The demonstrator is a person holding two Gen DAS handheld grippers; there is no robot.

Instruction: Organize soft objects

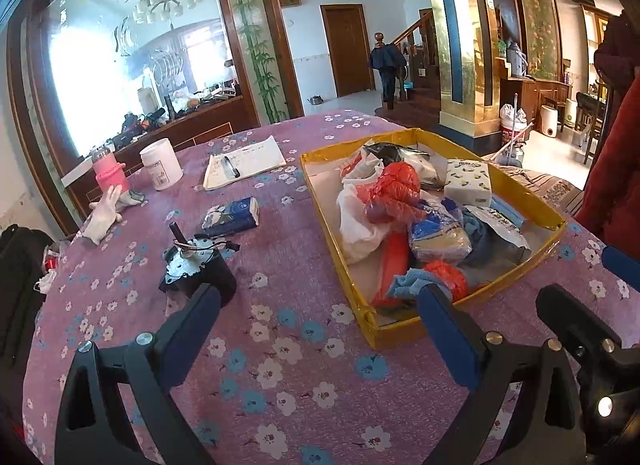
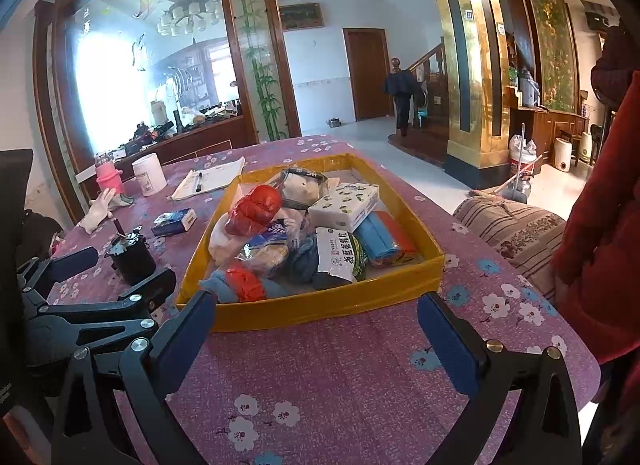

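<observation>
Both grippers [image 1: 320,305] [image 2: 316,317] gape empty; only the right view shows the tray's [image 2: 320,311] blue roll [image 2: 376,239].

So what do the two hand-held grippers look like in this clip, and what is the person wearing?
Both look alike. The left hand-held gripper and the right hand-held gripper have black angular plastic frames with triangular cut-outs, silver round screw heads at the joints, and flat dark-blue pads on the fingers. No cables or markings show. A red garment, probably the person's, shows at the right edge.
</observation>
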